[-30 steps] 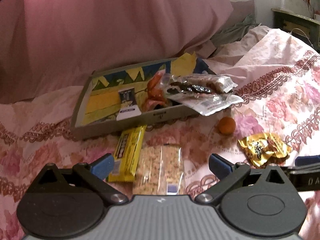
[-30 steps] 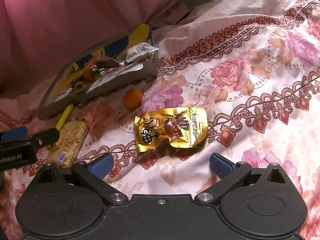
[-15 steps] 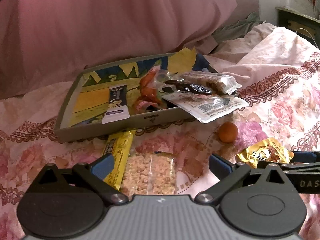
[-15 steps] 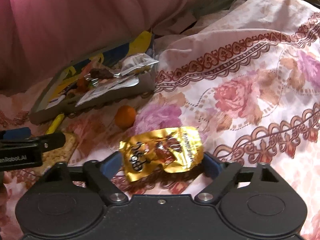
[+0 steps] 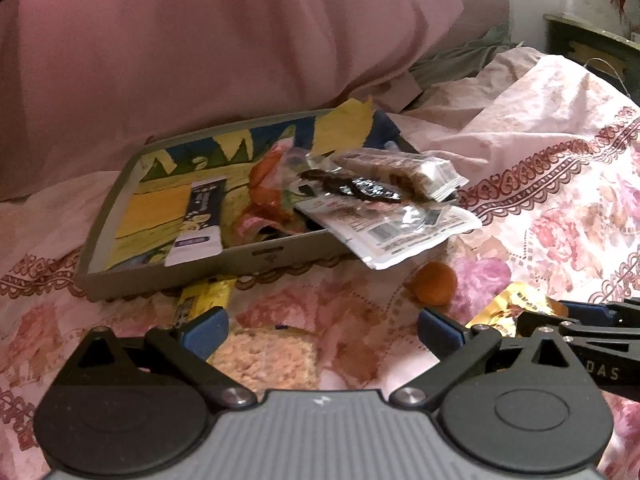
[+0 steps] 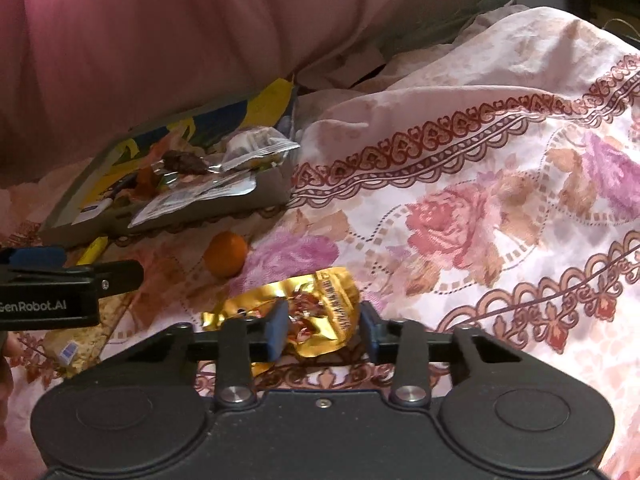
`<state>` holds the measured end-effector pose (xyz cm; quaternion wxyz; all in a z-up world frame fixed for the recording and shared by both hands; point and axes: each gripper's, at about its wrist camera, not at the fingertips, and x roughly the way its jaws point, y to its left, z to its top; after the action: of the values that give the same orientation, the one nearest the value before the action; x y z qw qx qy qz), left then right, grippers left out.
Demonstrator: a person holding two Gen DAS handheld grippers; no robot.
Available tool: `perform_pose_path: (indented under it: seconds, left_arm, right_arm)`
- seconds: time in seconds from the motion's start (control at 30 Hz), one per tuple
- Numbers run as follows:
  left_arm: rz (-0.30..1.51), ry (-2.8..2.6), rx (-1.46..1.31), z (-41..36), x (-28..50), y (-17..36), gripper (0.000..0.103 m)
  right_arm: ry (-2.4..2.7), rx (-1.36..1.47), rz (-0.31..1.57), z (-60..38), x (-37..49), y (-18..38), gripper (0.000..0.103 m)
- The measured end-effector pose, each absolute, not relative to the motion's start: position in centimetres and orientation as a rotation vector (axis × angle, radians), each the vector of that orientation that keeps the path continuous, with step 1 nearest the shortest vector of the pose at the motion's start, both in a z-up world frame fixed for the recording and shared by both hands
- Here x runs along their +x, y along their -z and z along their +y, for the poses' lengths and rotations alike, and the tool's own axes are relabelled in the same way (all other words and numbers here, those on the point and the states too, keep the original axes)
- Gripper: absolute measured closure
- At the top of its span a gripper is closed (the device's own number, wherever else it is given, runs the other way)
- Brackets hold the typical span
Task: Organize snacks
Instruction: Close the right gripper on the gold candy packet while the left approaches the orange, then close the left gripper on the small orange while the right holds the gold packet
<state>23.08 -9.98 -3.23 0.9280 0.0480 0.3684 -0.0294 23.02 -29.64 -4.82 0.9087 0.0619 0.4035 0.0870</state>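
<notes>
My right gripper (image 6: 322,334) closed around the crinkled gold foil snack packet (image 6: 308,312) at the lower centre of the right wrist view; half a second earlier its blue pads had merely flanked the packet, and a second earlier they stood wide apart, well short of it. The packet bulged between the two pads and looked pinched but not yet raised off the pink floral bedspread (image 6: 500,168). My left gripper (image 5: 322,330) hung with its fingers spread over the clear-wrapped pale rice-crisp bar (image 5: 266,358) and the yellow wrapped bar (image 5: 202,300) at the lower left of its own view, holding nothing. The shallow grey cardboard tray with a yellow-and-blue printed floor (image 5: 208,268), at centre left in that view, already carried a heap of wrappers, one silvery pack (image 5: 400,232) drooping over its near wall. A small round orange fruit (image 6: 225,254) lay between tray and packet. I judged the grasp made and the carry to the tray next.
</notes>
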Motion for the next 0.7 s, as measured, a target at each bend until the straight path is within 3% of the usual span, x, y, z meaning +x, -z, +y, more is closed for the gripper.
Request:
perform_pose_path:
  seconds: [0.1,0.33,0.7]
  left_arm:
    - [0.750,0.079,0.098,-10.5,23.3,3.3,0.000]
    - [0.748,0.150,0.104,-11.9,24.3,4.1,0.000]
    - [0.763,0.206,0.016,-12.9,26.1,4.8,0.003]
  right_arm:
    - [-0.158,0.134,0.844,-30.2,23.5,5.1,0.073]
    - [-0.150,0.219,0.862,-31.9,23.5,5.1,0.071]
    - [-0.232,0.256,0.927,-32.7,22.8,4.7,0.051]
